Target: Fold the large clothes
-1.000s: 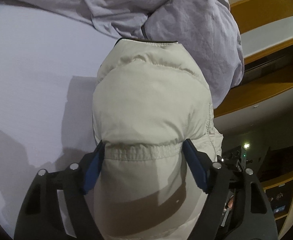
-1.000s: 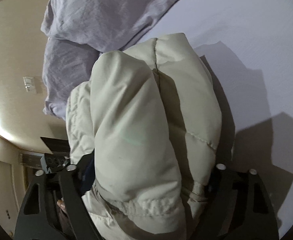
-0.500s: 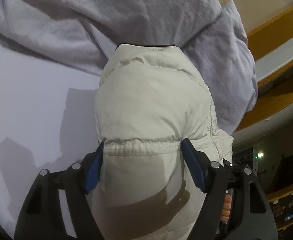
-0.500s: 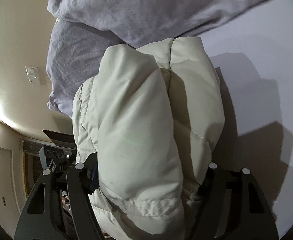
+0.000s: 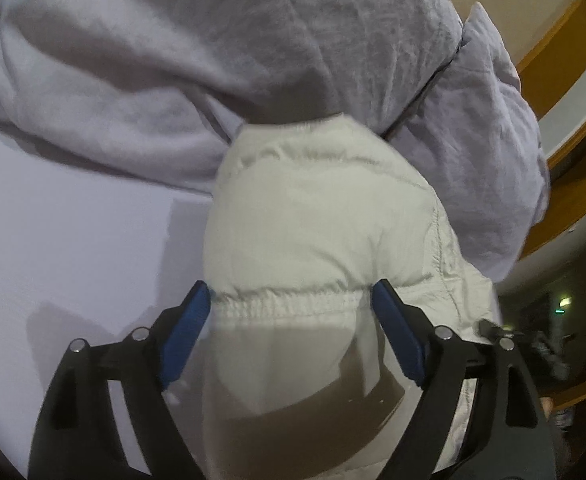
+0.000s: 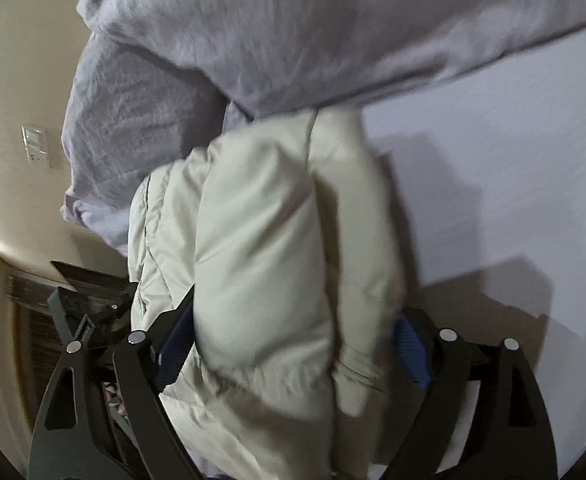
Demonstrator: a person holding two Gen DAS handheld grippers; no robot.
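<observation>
A folded cream puffer jacket [image 5: 317, 224] fills the middle of the left wrist view, its far end against a grey duvet [image 5: 221, 52]. My left gripper [image 5: 293, 304] is shut on the jacket's elastic hem, which sits between both blue pads [image 5: 185, 332]. In the right wrist view the same jacket [image 6: 269, 248] is a thick bundle. My right gripper [image 6: 293, 336] is shut on that bundle. The jacket hangs over the white bed sheet [image 5: 65, 248].
The crumpled grey duvet [image 6: 293, 28] lies along the far side of the bed. A wooden headboard ledge [image 5: 565, 184] is at the right in the left wrist view. A beige wall with a light switch [image 6: 35, 146] is at the left in the right wrist view.
Both grippers have carried the jacket toward the grey duvet, which now looms larger and touches the jacket's far end. Both grips are unchanged.
</observation>
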